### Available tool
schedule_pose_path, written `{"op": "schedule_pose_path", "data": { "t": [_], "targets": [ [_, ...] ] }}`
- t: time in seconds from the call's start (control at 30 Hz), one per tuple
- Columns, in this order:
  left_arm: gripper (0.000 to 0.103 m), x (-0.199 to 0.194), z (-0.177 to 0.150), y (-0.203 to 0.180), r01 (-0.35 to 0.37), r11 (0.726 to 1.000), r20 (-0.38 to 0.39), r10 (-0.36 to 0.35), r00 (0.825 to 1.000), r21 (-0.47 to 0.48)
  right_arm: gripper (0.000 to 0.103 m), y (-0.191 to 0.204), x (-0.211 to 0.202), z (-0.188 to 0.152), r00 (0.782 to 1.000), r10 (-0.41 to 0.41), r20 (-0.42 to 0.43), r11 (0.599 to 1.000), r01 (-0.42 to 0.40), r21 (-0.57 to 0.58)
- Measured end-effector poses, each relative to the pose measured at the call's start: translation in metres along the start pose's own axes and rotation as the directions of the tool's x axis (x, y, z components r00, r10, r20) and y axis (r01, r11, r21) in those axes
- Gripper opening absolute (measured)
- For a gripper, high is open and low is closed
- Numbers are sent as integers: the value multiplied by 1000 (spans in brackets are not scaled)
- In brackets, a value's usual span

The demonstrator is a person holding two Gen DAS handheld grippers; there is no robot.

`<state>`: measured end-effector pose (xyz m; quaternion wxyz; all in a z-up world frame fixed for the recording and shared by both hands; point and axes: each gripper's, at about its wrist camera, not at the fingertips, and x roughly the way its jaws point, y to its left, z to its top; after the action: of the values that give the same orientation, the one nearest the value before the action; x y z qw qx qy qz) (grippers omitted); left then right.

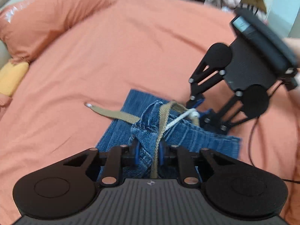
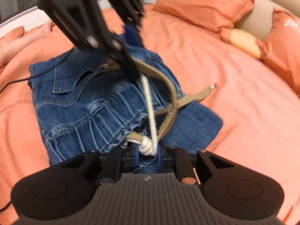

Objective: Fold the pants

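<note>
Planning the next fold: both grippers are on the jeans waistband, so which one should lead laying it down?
Probably left. The left gripper pinches denim of the jeans plus the tan belt; the right gripper holds mostly the white cord knot, a weaker hold.

Black grippers [image 1: 148, 154] — blue fingers [image 1: 137, 151], silver screws (ribbed grey housing).

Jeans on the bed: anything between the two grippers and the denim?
No gap. The left gripper is shut on the jeans with the tan belt caught between its fingers. The right gripper grips denim too, with the white cord and its knot in its fingers.
</note>
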<state>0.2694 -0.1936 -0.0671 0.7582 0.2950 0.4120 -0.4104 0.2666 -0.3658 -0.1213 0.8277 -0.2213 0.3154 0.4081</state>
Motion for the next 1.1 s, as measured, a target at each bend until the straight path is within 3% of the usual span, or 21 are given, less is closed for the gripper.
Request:
{"op": "schedule_pose_path", "data": {
  "t": [0.17,0.27,0.3,0.33,0.5,0.67,0.7,0.77,0.8,1.0,1.1],
  "targets": [
    [14,-35,-14,4,14,1000,46,-13,999,-24,12,3,-17,21,997,-68,38,997,70,-45],
    [12,-34,-17,-3,9,1000,31,-8,999,-18,18,-4,-13,30,995,92,-36,996,-91,10],
    [12,-39,-17,-5,6,1000,36,-6,999,-1,35,-2,-11,28,996,74,-54,997,-75,-15],
    [12,-39,-18,-7,4,1000,41,-4,999,5,46,-1,-11,23,996,43,-74,998,-47,-43],
    [12,-52,-25,2,13,1000,65,-12,998,-17,38,-14,-19,-10,995,54,-84,998,-51,38],
    [12,-59,-29,-2,18,1000,73,-18,997,-9,37,-13,4,-9,998,57,-41,998,-57,10],
    [12,-60,-30,-2,18,1000,72,-17,997,-11,33,-12,13,-7,998,60,-36,998,-60,1],
    [12,-62,-31,-3,13,1000,72,-13,997,-9,9,-12,27,-4,997,65,-31,998,-65,2],
    [12,-63,-30,-3,15,1000,74,-15,997,-7,4,-11,30,-3,998,62,-24,998,-62,6],
    [12,-68,-22,-5,45,997,105,-51,993,56,0,-10,-9,18,995,4,96,998,2,-58],
    [12,-57,-2,-1,87,993,94,-94,991,77,0,-20,-5,25,994,-82,78,991,90,-104]
  ]
}}
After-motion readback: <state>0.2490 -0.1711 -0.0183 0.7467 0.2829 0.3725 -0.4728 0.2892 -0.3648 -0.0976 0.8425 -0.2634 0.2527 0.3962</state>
